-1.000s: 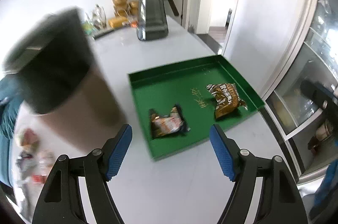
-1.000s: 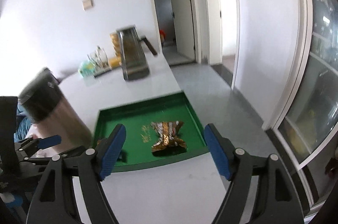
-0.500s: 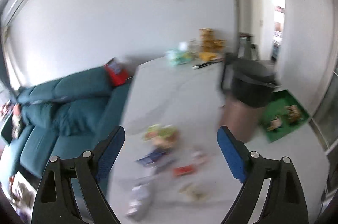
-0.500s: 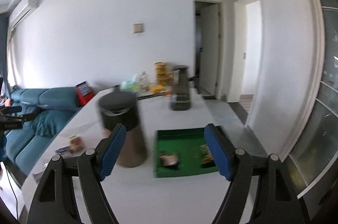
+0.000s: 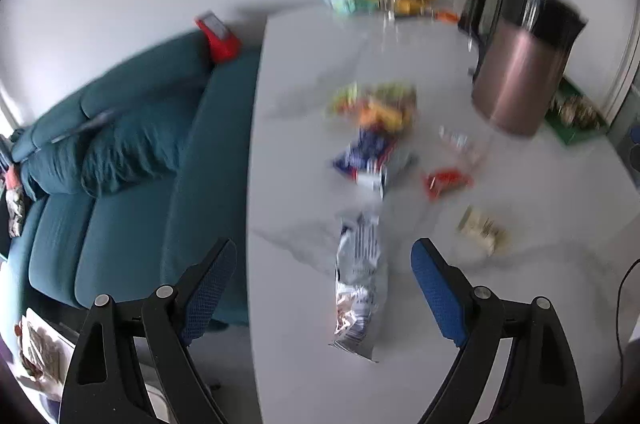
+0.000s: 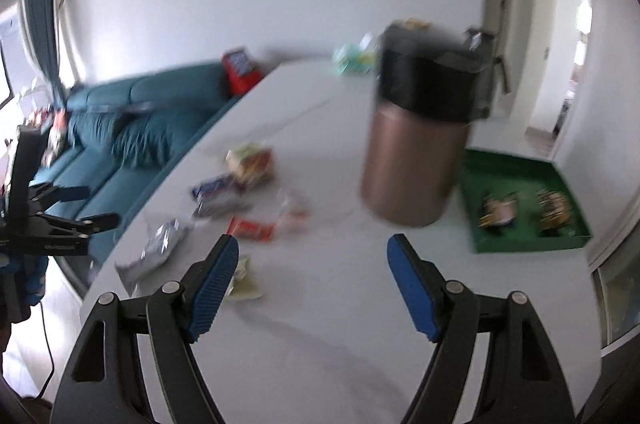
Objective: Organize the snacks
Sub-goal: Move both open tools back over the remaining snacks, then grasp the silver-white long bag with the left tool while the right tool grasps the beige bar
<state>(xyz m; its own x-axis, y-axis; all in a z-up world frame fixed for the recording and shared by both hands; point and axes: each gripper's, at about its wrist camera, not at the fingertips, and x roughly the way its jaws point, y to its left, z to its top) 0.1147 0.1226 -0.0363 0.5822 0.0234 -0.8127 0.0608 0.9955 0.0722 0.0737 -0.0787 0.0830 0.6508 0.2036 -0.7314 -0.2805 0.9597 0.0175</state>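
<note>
On green tray [image 6: 516, 168]: two snack packets [image 6: 498, 210] lying; left gripper [image 5: 324, 270], right gripper [image 6: 313, 260] both gaping, gripping nothing.

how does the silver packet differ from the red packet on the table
The silver packet is long and large, while the red packet is short and small. The silver packet lies nearest the left gripper, the red packet farther off toward the copper bin. Both lie loose on the white table.

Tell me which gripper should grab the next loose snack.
Left, probably. The open left gripper already frames the silver packet near the table edge. The right gripper, also open, has only a pale packet beside one finger.
</note>
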